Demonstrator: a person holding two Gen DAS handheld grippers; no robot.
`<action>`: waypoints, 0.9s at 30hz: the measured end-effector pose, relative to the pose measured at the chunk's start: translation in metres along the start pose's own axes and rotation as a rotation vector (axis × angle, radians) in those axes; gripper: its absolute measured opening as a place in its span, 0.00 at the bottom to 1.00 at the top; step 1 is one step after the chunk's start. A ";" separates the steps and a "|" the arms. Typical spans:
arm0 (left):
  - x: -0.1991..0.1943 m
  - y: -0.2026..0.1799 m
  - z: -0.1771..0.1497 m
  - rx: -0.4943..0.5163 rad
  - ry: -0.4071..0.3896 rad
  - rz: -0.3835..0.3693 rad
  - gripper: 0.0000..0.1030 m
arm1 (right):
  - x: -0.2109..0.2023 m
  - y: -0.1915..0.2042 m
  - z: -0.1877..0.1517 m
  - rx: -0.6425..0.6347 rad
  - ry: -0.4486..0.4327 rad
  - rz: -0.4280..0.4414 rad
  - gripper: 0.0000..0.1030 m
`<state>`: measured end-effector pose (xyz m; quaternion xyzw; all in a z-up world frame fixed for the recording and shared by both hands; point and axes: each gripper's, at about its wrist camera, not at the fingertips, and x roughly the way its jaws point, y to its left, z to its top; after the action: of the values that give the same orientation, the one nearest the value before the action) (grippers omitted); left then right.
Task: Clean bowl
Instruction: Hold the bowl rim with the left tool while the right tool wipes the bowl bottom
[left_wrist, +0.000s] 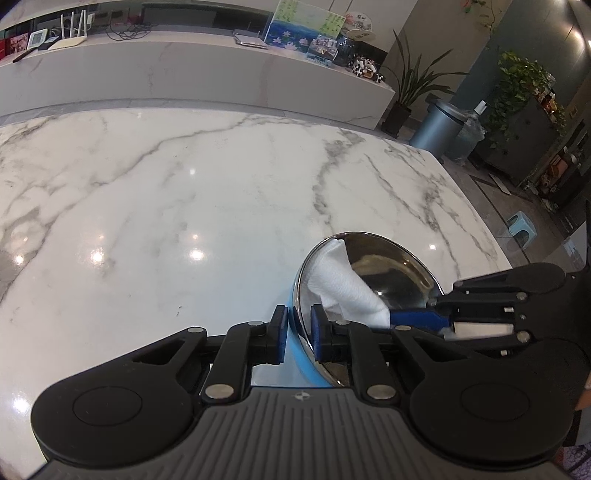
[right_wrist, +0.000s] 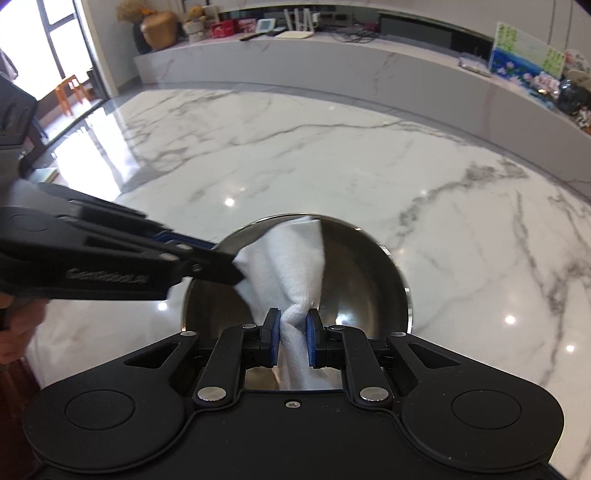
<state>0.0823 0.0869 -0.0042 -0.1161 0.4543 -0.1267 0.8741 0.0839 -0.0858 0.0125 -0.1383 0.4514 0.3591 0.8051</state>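
The marble table (right_wrist: 332, 166) carries the steel bowl (right_wrist: 369, 273) near its front edge; the left gripper (left_wrist: 297, 334) pinches the bowl's rim; the right gripper (right_wrist: 293, 336) squeezes a white paper towel (right_wrist: 291, 258) inside it; the left gripper's lettering is too blurred to read.

The marble tabletop (right_wrist: 332, 166) lies bare toward its far edge and both sides. Near its front edge, the steel bowl (right_wrist: 369, 280), holding a white paper towel (right_wrist: 291, 258), blocks passage.

Bowl (right_wrist: 365, 280) on table (right_wrist: 295, 155), paper towel (right_wrist: 291, 258) inside bowl, left gripper (left_wrist: 298, 334) astride bowl's rim
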 end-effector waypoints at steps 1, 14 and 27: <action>0.000 0.000 0.000 0.001 0.000 0.002 0.12 | 0.002 0.003 0.000 -0.009 0.009 0.011 0.12; 0.006 -0.009 -0.003 0.064 0.021 0.040 0.11 | 0.017 0.014 -0.004 -0.049 0.048 -0.013 0.12; 0.006 -0.010 -0.004 0.079 0.024 0.055 0.12 | 0.016 0.012 -0.002 -0.045 0.041 -0.112 0.10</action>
<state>0.0810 0.0755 -0.0084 -0.0674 0.4623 -0.1221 0.8757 0.0800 -0.0709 -0.0009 -0.1886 0.4511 0.3207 0.8112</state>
